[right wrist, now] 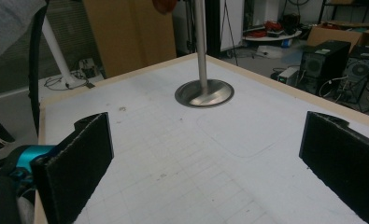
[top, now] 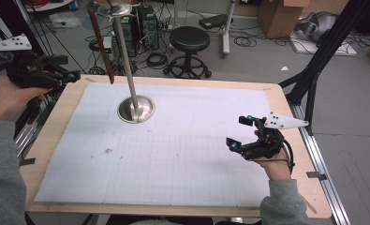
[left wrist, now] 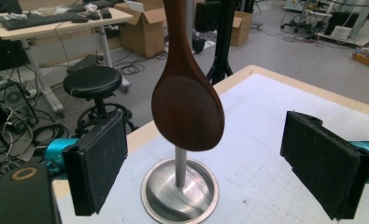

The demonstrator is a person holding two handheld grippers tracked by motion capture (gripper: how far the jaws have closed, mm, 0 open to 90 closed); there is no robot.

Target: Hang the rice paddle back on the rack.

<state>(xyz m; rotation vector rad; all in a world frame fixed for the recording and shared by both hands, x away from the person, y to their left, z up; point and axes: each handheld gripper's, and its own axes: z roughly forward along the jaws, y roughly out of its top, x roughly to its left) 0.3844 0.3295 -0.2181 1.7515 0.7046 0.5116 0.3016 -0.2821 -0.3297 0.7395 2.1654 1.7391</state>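
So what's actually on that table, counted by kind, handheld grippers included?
Wooden spoon: 1, hanging from the stand
Metal stand: 1
White gridded mat: 1
Handheld grippers: 2, left gripper and right gripper, both open
Total: 5

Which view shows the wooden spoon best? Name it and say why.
The left gripper view: the wooden spoon hangs close between the open left claw jaws, bowl facing the camera, before the steel stand. The high view shows it thin and edge-on at the table's far left; the right gripper view catches just its bowl tip at the top edge.
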